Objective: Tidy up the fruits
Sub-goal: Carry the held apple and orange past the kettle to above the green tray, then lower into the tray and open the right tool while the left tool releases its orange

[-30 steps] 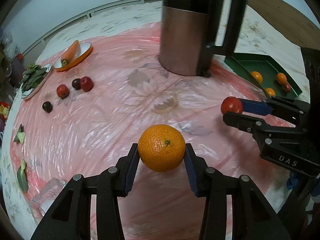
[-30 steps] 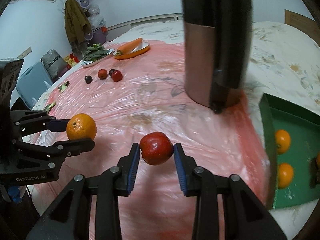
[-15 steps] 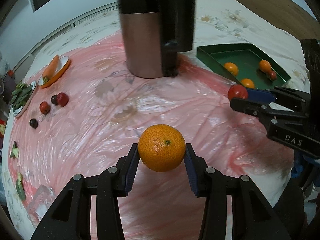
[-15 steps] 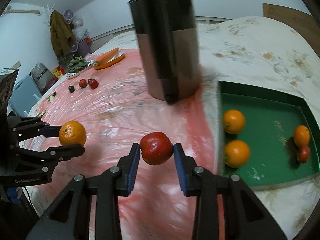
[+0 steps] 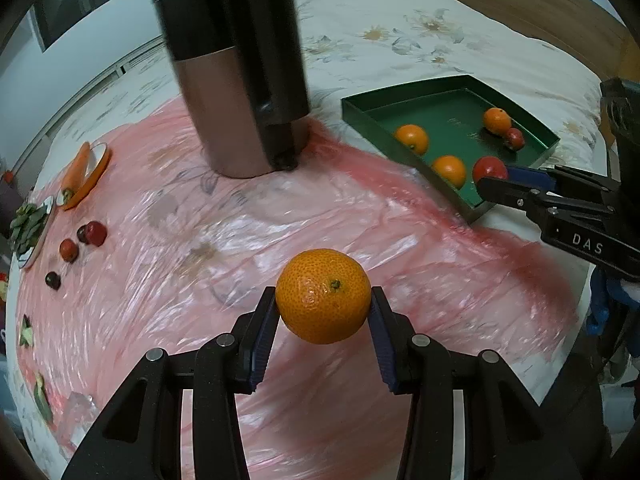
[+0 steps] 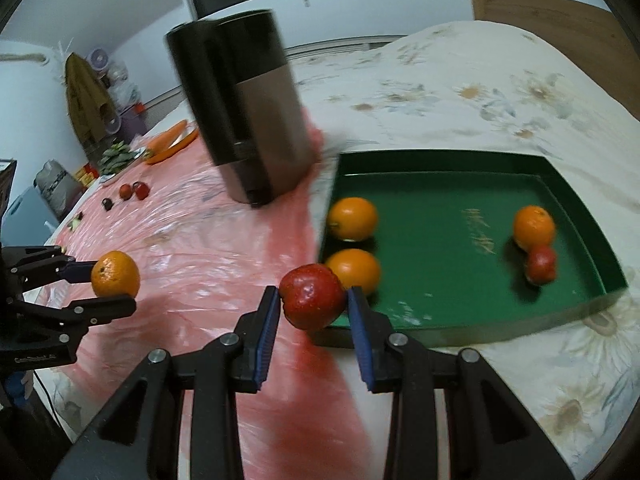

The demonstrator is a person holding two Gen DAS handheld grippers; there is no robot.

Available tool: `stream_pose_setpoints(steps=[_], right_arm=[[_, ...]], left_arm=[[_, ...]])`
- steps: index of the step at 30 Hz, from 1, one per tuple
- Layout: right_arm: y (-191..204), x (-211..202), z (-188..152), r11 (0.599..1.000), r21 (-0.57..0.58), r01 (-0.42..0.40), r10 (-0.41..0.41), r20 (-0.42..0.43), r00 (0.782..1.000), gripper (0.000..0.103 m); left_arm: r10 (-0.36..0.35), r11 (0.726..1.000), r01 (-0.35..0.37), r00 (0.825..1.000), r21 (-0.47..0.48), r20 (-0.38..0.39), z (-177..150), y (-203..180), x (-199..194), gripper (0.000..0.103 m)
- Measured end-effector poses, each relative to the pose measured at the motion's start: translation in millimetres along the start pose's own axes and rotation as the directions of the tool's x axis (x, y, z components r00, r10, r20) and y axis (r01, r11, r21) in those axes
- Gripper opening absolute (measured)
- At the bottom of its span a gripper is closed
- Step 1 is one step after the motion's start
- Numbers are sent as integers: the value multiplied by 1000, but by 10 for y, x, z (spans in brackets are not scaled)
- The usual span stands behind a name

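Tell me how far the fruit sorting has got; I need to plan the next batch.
Partly done. The green tray already holds three oranges and one small red fruit. In hand: the left gripper carries an orange, the right gripper a red fruit near the tray's corner. Left: four small fruits beside the plates.

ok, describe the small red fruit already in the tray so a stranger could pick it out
Find the green tray beside the tall metal jug. In the right wrist view its right side holds one orange; the small red fruit touches it just below. It is the only red thing in the tray; the three others there are oranges.
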State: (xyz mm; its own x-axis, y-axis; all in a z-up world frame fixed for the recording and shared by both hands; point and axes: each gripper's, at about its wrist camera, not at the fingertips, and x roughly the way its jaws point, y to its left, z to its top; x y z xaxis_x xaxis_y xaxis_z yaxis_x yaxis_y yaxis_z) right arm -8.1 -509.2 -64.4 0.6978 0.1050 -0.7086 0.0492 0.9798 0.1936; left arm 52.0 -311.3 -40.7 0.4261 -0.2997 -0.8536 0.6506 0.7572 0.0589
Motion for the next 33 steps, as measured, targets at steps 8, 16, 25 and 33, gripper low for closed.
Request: stream_pose_setpoints(steps=[8, 16, 25, 33], right_arm=[[-443, -120, -49, 996, 72, 52, -55, 32, 998, 50], [-861, -210, -31, 982, 136, 132, -143, 75, 987, 50], [-1454, -386, 141, 938, 239, 251, -294, 165, 942, 50], [-1796, -298, 139, 889, 290, 355, -414, 176, 893, 50]], left_arm=[[-26, 999, 26, 1000, 39, 7, 165, -274, 81, 39], [-77, 996, 74, 996, 45, 51, 486, -564, 141, 39], [-145, 988, 140, 986, 64, 81, 919, -983, 375, 39], [-178, 983, 173, 981, 70, 73, 1093, -1328, 671, 39]])
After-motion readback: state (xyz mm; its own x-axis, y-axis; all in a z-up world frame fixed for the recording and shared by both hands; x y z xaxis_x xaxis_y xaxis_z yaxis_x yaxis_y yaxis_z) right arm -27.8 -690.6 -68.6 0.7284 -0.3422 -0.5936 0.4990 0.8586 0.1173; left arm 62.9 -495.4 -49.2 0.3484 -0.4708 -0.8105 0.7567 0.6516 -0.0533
